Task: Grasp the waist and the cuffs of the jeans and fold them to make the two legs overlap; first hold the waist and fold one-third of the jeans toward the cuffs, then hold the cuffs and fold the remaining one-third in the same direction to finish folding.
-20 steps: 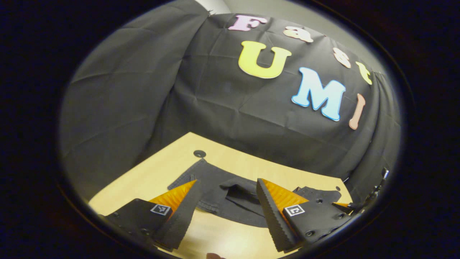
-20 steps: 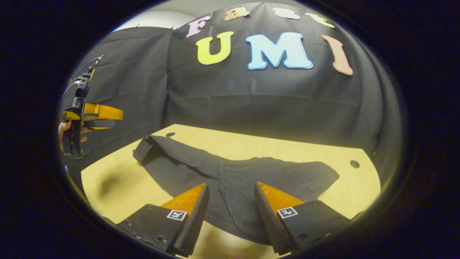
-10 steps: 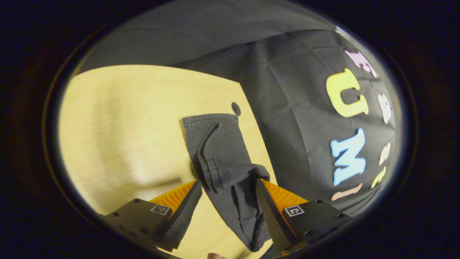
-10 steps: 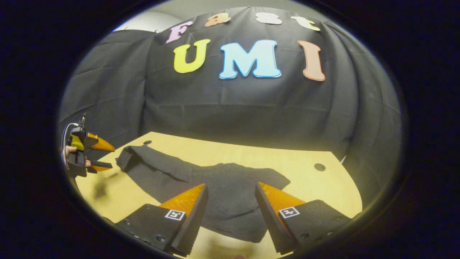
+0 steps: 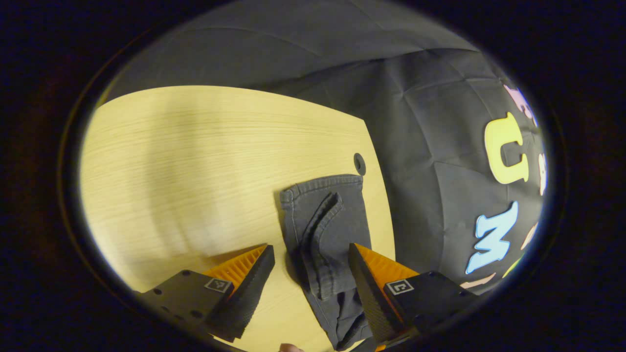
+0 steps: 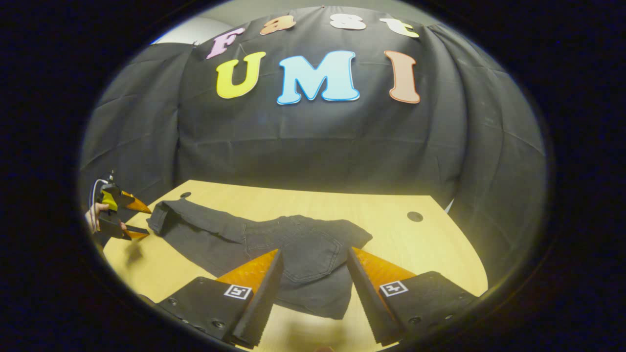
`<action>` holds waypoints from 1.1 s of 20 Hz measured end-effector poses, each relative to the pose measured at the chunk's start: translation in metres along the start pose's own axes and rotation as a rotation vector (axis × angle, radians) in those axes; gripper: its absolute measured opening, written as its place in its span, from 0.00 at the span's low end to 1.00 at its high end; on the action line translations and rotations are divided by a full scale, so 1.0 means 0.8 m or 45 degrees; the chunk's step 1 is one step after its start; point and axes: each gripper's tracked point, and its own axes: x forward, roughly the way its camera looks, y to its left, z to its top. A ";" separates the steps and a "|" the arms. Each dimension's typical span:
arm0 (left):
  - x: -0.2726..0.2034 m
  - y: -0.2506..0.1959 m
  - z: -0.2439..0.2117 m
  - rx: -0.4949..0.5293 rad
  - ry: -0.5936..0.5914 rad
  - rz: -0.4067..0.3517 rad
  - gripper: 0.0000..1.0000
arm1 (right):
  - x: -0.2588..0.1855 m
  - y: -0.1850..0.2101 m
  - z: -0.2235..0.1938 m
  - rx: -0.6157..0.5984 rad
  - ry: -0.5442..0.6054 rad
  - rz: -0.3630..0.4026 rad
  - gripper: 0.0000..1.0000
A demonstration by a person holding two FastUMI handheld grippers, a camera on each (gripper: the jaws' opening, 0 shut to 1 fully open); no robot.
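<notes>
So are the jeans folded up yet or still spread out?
Still spread out. The jeans lie lengthwise across the table, cuffs at one end, waist at the other. Only one cuff is rumpled.

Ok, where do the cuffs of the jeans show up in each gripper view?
Left gripper view: cuffs right of centre, just beyond the open left gripper.
Right gripper view: cuffs at far left of the table, beside the left gripper.
Shared landmark: the round table hole next to the cuffs.
</notes>
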 end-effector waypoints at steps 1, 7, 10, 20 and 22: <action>0.002 -0.003 0.004 -0.003 0.008 -0.013 0.99 | -0.002 -0.001 0.000 0.009 0.000 -0.012 0.79; 0.023 -0.015 0.009 -0.051 0.089 -0.084 0.98 | -0.011 -0.007 -0.007 0.070 0.015 -0.091 0.80; 0.030 -0.023 0.008 -0.070 0.114 -0.118 0.98 | -0.014 0.002 -0.011 0.093 0.032 -0.095 0.80; 0.071 -0.041 -0.015 -0.057 0.136 -0.172 0.76 | -0.022 0.001 -0.010 0.132 0.040 -0.133 0.82; 0.077 -0.039 -0.016 -0.061 0.136 -0.187 0.71 | -0.025 -0.004 -0.006 0.125 0.033 -0.143 0.82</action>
